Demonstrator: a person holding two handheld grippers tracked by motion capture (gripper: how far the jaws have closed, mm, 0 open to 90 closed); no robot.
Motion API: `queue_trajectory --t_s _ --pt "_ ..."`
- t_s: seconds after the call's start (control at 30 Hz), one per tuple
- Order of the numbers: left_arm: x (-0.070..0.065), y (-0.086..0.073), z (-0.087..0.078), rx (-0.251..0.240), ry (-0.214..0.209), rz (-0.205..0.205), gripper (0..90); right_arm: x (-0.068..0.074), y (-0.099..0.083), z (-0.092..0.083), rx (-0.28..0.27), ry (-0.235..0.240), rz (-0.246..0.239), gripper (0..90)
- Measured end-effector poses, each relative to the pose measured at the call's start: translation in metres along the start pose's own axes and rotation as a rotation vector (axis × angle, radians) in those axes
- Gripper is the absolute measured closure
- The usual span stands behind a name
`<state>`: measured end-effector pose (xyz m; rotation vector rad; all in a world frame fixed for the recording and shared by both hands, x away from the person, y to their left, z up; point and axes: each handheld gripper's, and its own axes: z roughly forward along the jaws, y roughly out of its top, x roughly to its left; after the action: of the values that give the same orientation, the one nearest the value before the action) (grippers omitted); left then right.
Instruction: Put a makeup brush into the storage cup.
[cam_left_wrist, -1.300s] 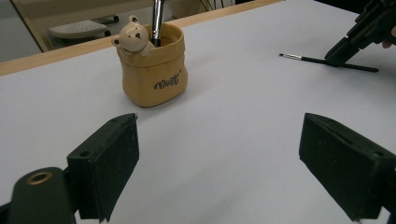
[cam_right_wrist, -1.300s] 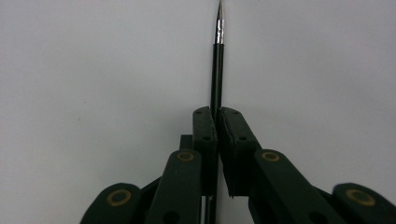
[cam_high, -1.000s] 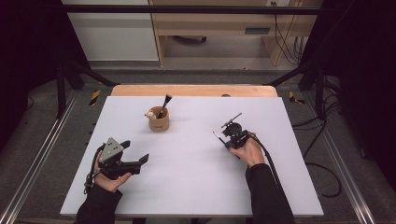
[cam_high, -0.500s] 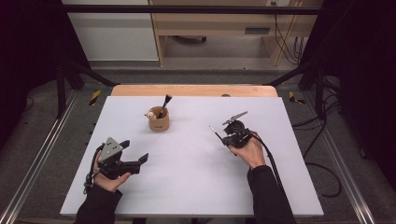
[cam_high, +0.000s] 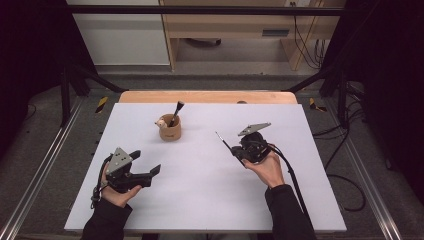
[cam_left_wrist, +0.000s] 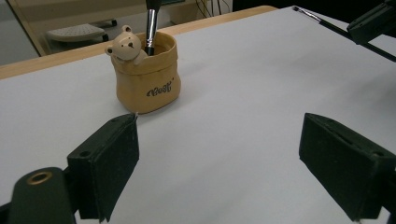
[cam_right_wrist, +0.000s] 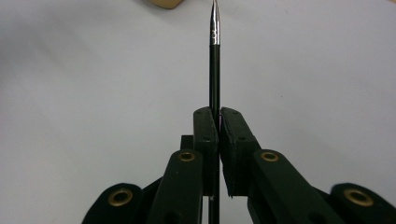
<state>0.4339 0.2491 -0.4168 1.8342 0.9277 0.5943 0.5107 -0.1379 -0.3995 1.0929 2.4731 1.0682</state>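
On the table (cam_high: 200, 200), a bear pot (cam_high: 170, 131) holds one brush (cam_high: 176, 112); right tool (cam_high: 235, 151) clenches a thin brush (cam_high: 223, 140), left tool (cam_high: 148, 165) released.

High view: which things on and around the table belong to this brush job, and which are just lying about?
In the job:
- thin brush, clamped in the right gripper
- bear pot, holding a thicker brush
- left gripper, open, waiting

Lying about:
- yellow-black items on the floor
- cables behind the table
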Motion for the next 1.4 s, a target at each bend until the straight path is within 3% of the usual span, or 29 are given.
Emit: queue_trajectory --t_s 0.47,0.77,1.4 --pt "-0.01 0.007 -0.002 -0.026 -0.03 0.001 11.3 0.018 -0.014 -0.014 -0.118 0.06 -0.004 85.9" --pt "-0.015 0.012 -0.003 -0.047 -0.054 -0.023 11.4 0.03 -0.016 -0.019 -0.219 0.098 -0.011 85.9" --pt "-0.021 0.024 0.0 -0.075 -0.088 -0.022 11.5 0.05 -0.011 -0.016 -0.302 0.145 -0.027 85.9"
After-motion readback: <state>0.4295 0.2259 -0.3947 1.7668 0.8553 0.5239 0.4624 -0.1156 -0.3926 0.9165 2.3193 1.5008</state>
